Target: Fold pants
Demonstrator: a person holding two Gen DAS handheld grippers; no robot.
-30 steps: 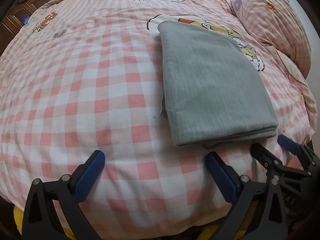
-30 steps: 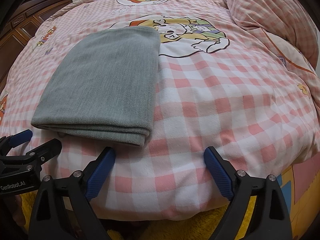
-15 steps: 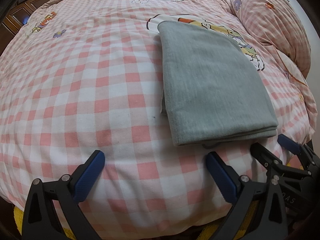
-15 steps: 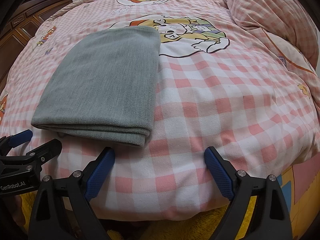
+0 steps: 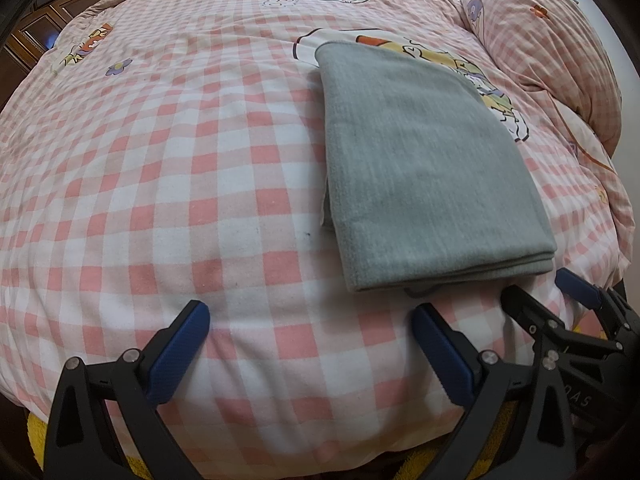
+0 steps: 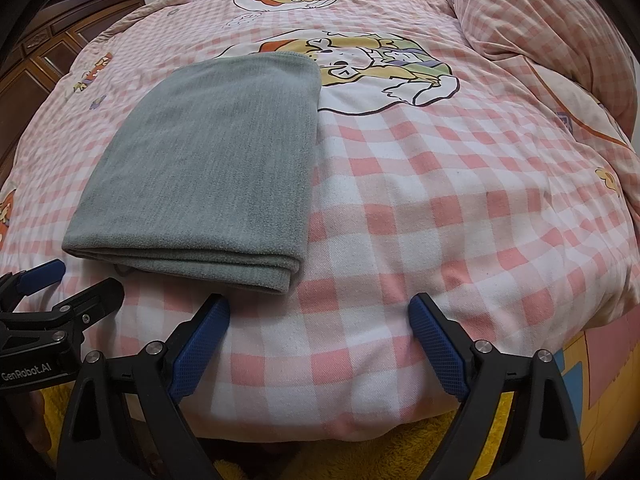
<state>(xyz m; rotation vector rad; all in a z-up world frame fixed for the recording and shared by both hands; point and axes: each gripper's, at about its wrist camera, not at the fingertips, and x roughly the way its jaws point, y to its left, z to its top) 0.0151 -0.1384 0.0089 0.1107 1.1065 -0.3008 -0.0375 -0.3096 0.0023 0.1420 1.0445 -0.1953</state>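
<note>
Pants [image 5: 428,168], grey and folded into a neat layered rectangle, are lying flat on a pink-and-white checked bedspread [image 5: 168,184]. In the left wrist view they are sitting right of centre, with the stacked fold edges facing the near side; in the right wrist view the same bundle [image 6: 216,160] is lying left of centre, its far end overlapping a cartoon print [image 6: 360,68] on the cover.

Left gripper [image 5: 308,344] is hanging at the near edge of the bed with its blue-padded fingers [image 5: 180,352] spread wide, gripping nothing; the pants' near edge is lying just beyond its right finger, apart from it. Right gripper [image 6: 320,344] is likewise standing wide open and empty, its left pad [image 6: 200,348] sitting just short of the bundle's near right corner, not touching it.

Each gripper is showing in the other's camera: the right one [image 5: 560,300] at the lower right of the left view, the left one [image 6: 60,292] at the lower left of the right view.

Pillow [image 5: 560,36] in matching check is resting at the far right. Dark wooden furniture [image 6: 48,52] is standing at the far left, and yellow fleecy fabric [image 6: 400,452] is showing below the bed's near edge.
</note>
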